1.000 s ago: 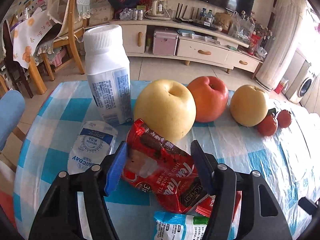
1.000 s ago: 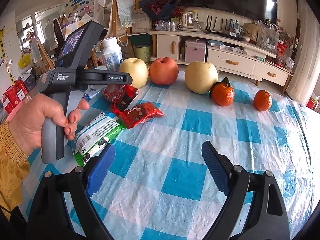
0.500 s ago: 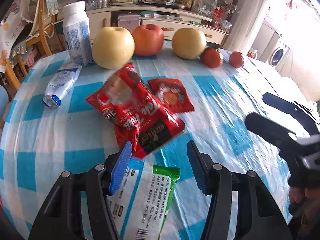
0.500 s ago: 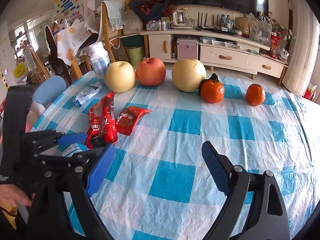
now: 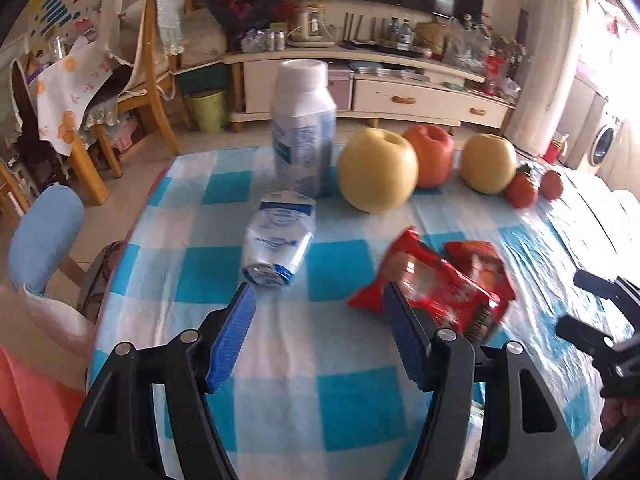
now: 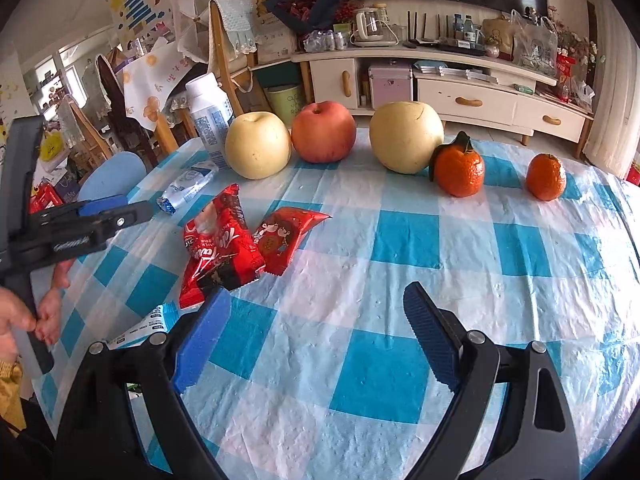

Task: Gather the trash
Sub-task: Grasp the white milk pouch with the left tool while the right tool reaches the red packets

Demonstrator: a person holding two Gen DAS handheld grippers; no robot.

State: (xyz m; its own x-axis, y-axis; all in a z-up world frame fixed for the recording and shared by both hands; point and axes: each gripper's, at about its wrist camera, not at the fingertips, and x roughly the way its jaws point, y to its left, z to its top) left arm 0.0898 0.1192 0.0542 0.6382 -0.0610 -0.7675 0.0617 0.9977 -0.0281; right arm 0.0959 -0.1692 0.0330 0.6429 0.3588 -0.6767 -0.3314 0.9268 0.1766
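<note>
On the checked blue and white surface (image 6: 400, 240) the trash lies at the left side, in front of a row of fruit: a big red snack wrapper (image 6: 218, 240), a smaller red packet (image 6: 282, 236) touching it on the right, a crushed white and blue pouch (image 5: 278, 240) lying on its side, and a green and white packet (image 6: 148, 326) near the edge, partly hidden behind the right gripper. An upright white bottle (image 5: 304, 132) stands behind the pouch, just beside a yellow apple (image 5: 376, 170). The left gripper (image 5: 320, 336) hangs over the surface between the pouch and the big red wrapper; its fingers (image 5: 234, 336) are opening and nothing is between them, though the right finger overlaps the wrapper's corner in the left wrist view. The right gripper (image 6: 316, 340) has its fingers wide apart over bare cloth, holding nothing. I judge that the wrappers are very light, thin and crinkly, and the glossy foil is slippery, so they can slide away or slip out. It seems best to pinch a wrapper at a raised fold or across its puffed middle, not at the flat sealed edge. The pouch looks soft and already squashed, so it should be taken across its body
</note>
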